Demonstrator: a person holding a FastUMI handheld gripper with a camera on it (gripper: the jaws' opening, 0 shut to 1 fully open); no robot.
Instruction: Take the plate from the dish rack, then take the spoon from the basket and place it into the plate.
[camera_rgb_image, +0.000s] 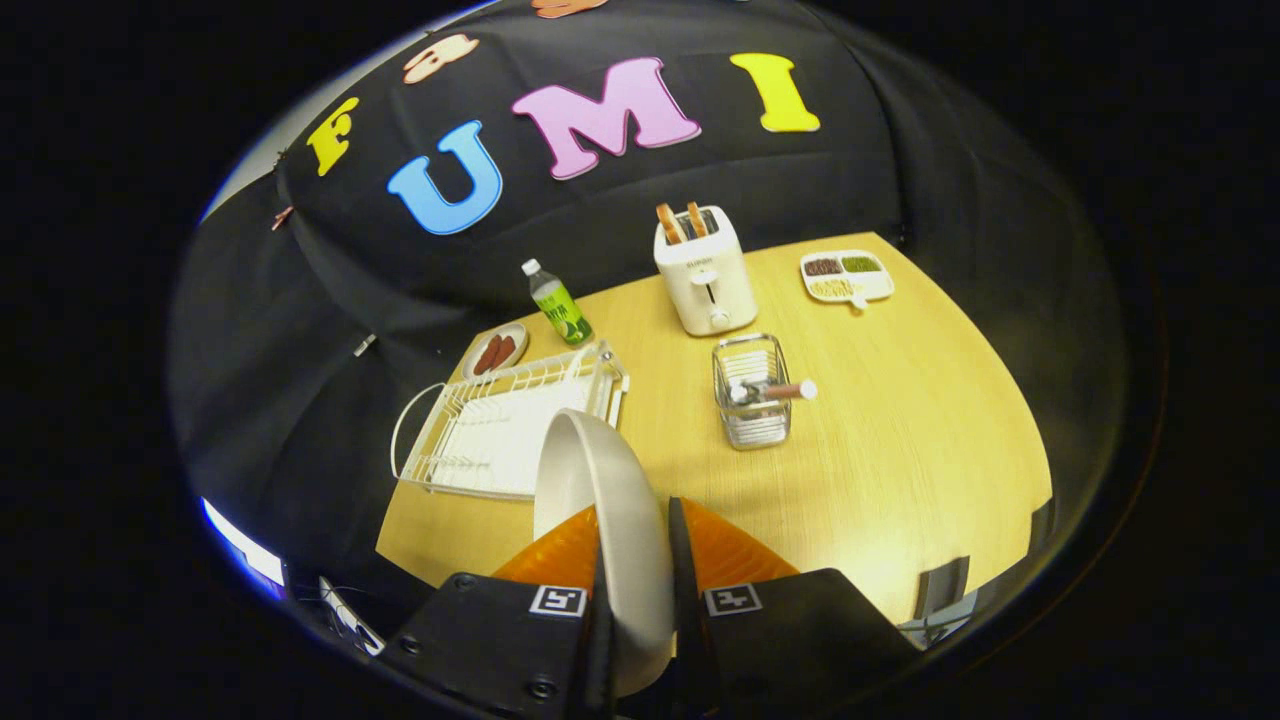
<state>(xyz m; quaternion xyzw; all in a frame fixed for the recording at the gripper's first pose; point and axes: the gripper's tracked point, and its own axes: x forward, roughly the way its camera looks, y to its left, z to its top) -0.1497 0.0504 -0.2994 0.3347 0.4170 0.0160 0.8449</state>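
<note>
While gripper (640, 590) clamps smooth round plate (600, 480) edge-on, wire dish rack (500, 430) beyond.

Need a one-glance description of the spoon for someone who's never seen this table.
Start at the white toaster at the back of the wooden table. Just in front of it stands a small wire basket; the spoon lies across its top, handle poking out sideways. The claw is shut on the plate.

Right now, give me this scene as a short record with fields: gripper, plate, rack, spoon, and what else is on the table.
gripper: shut on the plate, held on edge between the fingers
plate: white, lifted clear of the rack
dish rack: white wire, beyond the fingers
spoon: in the wire basket
other: toaster, bottle, sausage dish, divided tray
</note>
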